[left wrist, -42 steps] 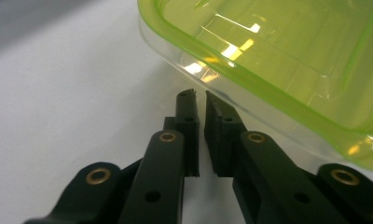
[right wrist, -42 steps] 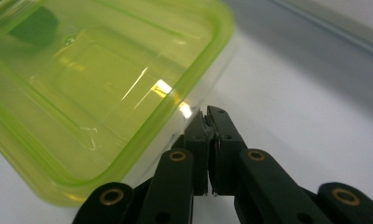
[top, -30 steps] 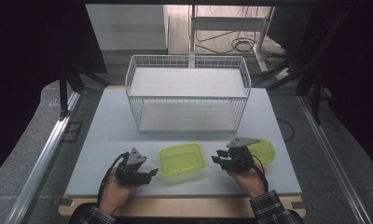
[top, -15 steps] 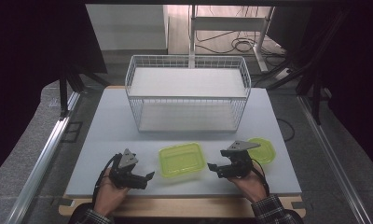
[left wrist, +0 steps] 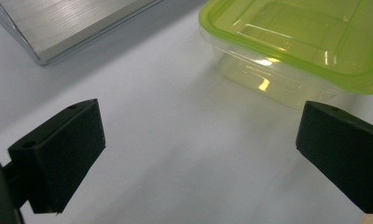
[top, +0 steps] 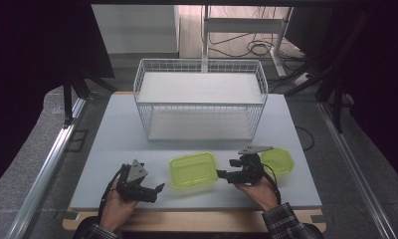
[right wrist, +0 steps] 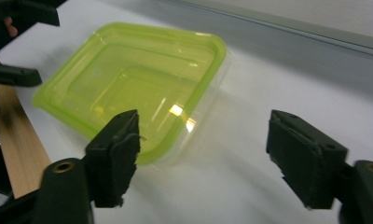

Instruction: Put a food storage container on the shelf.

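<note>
Near the front edge of the bench (top: 112,144) sits a lime-lidded clear container (top: 193,170), flat and upright. Left tongs (top: 157,190) rest just left of it, spread wide with nothing between them. Right tongs (top: 222,175), at its right edge, have just been closing slightly yet stand apart, pinching nothing. Another green container (top: 279,160) lies behind that hand; a white wire basket (top: 199,99) stands farther back.

Black grippers, grey three-cornered plates, black cables; plaid sleeve (top: 281,221) cuffs.
</note>
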A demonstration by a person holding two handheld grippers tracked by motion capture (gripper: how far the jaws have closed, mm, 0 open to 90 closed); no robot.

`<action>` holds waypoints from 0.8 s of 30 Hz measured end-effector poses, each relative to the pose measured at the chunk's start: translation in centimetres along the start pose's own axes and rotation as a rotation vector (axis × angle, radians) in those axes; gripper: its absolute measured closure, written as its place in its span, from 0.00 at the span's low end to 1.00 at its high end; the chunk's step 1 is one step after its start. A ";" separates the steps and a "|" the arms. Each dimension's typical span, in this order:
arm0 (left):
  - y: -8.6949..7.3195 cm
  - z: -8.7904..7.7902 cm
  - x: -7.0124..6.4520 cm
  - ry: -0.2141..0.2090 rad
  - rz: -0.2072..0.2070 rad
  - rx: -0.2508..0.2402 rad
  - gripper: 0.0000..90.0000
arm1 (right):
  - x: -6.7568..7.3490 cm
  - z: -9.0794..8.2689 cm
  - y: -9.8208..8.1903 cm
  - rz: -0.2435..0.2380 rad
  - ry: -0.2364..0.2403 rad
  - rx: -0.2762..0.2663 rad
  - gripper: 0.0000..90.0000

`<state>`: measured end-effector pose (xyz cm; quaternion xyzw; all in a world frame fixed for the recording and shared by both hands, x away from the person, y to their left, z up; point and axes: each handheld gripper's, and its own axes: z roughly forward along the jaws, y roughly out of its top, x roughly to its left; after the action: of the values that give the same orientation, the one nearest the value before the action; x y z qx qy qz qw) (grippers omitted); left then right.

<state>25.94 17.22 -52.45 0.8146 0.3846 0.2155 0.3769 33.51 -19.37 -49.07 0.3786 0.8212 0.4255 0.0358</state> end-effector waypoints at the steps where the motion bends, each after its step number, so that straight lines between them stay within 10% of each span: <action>1: 0.0 0.0 0.0 0.000 0.000 0.000 0.01 | 0.0 0.0 0.0 0.000 0.000 0.000 0.32; 24: -0.1 0.2 0.0 0.028 0.020 0.027 0.02 | -2.3 4.0 1.9 0.286 0.175 0.113 0.76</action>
<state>26.02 17.17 -52.66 0.8204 0.3844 0.2255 0.3582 37.80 -17.57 -50.84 0.4547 0.7813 0.4109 -0.1181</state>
